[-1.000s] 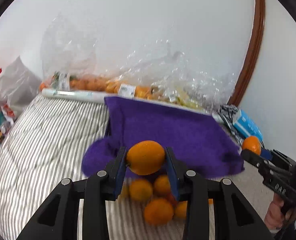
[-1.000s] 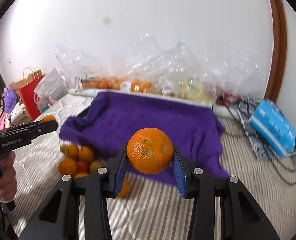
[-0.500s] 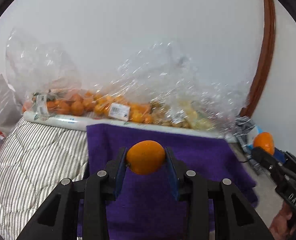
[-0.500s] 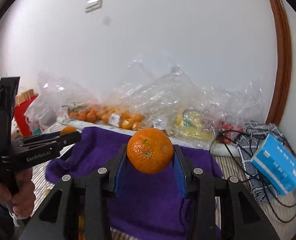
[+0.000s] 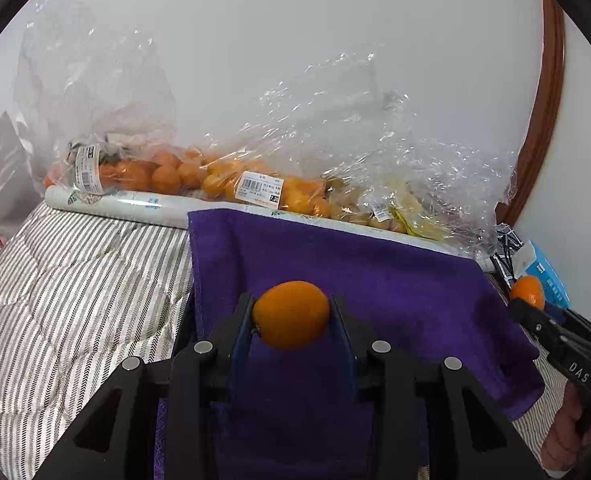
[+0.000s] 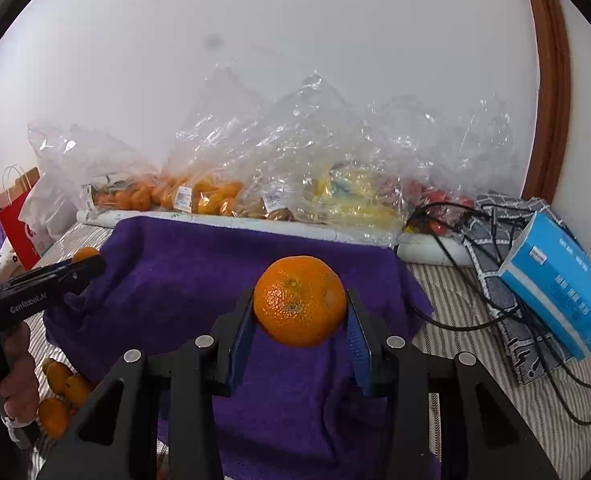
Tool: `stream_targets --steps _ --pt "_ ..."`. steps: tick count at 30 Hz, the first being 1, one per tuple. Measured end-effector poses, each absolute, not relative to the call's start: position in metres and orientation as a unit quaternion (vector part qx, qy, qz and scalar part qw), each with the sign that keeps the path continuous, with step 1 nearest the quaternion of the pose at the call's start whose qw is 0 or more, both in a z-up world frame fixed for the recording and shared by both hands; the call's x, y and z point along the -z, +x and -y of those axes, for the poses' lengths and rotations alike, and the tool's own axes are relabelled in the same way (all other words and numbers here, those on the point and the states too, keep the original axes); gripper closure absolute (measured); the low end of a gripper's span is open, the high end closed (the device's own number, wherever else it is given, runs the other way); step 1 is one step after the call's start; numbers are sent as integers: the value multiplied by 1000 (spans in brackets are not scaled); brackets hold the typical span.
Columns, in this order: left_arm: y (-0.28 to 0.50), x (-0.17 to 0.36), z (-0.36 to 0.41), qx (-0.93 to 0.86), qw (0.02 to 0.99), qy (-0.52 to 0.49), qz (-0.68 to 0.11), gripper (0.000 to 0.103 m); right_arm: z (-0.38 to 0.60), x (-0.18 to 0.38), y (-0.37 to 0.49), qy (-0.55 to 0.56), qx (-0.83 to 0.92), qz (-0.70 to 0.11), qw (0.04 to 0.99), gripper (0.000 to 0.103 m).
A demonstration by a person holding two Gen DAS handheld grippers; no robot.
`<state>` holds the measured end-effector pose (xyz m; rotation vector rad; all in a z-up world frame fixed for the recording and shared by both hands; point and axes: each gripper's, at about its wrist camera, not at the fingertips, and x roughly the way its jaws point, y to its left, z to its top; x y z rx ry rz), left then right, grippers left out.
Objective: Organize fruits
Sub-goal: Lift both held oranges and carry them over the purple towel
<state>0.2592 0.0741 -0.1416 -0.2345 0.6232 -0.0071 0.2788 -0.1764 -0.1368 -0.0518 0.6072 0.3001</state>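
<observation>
The left hand-held gripper [image 5: 291, 316] was clamped on a small smooth orange [image 5: 291, 314] — the fruit sat between its blue pads, above the purple towel [image 5: 395, 280] spread on the striped bed [image 5: 75, 280]. The right hand-held gripper [image 6: 300, 312] pinched a larger, dimpled mandarin [image 6: 300, 300] the same way. Loose mandarins [image 6: 61, 390] lay near-left of the towel; bagged fruit [image 6: 199, 194] lined the far wall.

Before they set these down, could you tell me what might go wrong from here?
1. Each round fruit, the small orange in the left gripper and the larger mandarin in the right gripper, may roll off the sloping purple towel.
2. The right gripper could snag the black cables.
</observation>
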Motion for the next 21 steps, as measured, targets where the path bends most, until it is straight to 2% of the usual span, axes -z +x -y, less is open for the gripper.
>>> stream_targets --steps 12,21 --pt "268 152 -75 9 931 -109 -348 68 157 169 289 -57 -160 -347 922 60" --pt "269 154 -70 7 932 -87 -351 68 154 175 291 -60 -163 -359 917 60"
